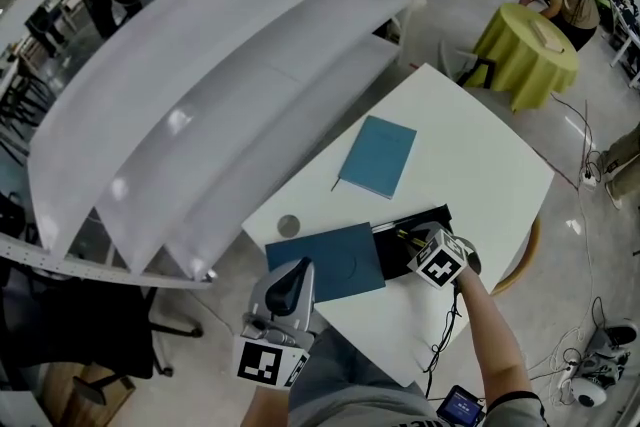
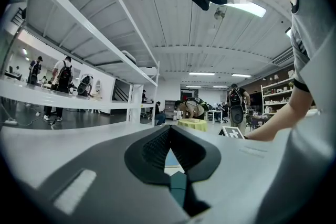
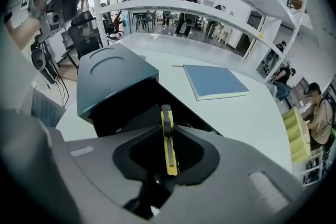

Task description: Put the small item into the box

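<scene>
Our left tongs (image 2: 169, 134) are pressed together at the tips and hold nothing. They hang just over the near left corner of the box (image 1: 325, 262), and we cannot tell if they touch it. Through the thin slit under the tips we see a strip of the same teal colour.

The box has a teal cover on the left. A black tray (image 1: 418, 233) sticks out of it on the right.

Our right tongs (image 3: 166, 136) are shut tight on the small item (image 3: 165, 113). It is a thin yellow and grey cutter. It stands on its edge between the jaws and points forward. Its front end is over the open black tray, close to the edge of the teal cover.

Our left hand is low, by the near edge of the desk (image 1: 480, 165). In the right gripper view, the left tongs look lifted above the cover. Our right forearm (image 1: 492, 340) reaches up and to the left across the near corner of the desk.

A small grey round thing (image 1: 289, 226) lies near the left edge, just past the box. A blue book (image 1: 378, 155) lies flat further back, well apart from the box. The box sits near the near edge. White desk lies open to the right of the book and behind the tray. Big white shelves (image 1: 200, 115) stand close along the desk's far left side.
</scene>
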Demonstrator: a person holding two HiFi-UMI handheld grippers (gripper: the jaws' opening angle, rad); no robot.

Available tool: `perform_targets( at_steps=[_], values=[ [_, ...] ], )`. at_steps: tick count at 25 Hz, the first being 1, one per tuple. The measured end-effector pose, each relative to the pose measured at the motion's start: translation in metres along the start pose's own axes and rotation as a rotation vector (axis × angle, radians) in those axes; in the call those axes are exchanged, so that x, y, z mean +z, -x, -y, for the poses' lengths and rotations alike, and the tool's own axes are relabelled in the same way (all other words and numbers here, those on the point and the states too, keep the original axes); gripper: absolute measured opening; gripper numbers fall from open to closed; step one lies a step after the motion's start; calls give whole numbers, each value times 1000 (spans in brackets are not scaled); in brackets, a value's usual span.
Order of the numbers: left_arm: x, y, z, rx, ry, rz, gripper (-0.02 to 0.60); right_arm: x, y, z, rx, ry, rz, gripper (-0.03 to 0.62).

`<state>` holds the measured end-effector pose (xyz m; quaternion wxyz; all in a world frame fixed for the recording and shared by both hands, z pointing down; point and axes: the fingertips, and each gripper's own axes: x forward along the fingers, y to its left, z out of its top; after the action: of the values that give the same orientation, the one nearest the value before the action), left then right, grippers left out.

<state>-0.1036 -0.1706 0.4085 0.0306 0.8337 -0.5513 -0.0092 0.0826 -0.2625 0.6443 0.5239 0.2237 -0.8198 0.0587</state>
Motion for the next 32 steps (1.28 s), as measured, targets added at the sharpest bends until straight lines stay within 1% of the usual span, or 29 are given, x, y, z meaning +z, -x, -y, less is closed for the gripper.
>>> perform_targets(
  at_steps=[8, 16, 20, 29, 32],
  values=[
    [-4, -2, -5, 6, 4, -12, 18, -6, -18, -4, 36, 31, -65, 66],
    [-5, -5, -9, 11, 2, -20, 18, -12, -25, -6, 56, 44, -99, 66],
    [-6, -5, -10, 14, 0, -18, 18, -12, -26, -6, 63, 44, -97, 66],
    [-3, -4, -9, 10, -7, -17, 18, -12, -23, -4, 58, -11, -75, 81],
    [-1, -2, -8, 10, -10, -17, 18, -9, -18, -4, 54, -38, -46, 87]
  ],
)
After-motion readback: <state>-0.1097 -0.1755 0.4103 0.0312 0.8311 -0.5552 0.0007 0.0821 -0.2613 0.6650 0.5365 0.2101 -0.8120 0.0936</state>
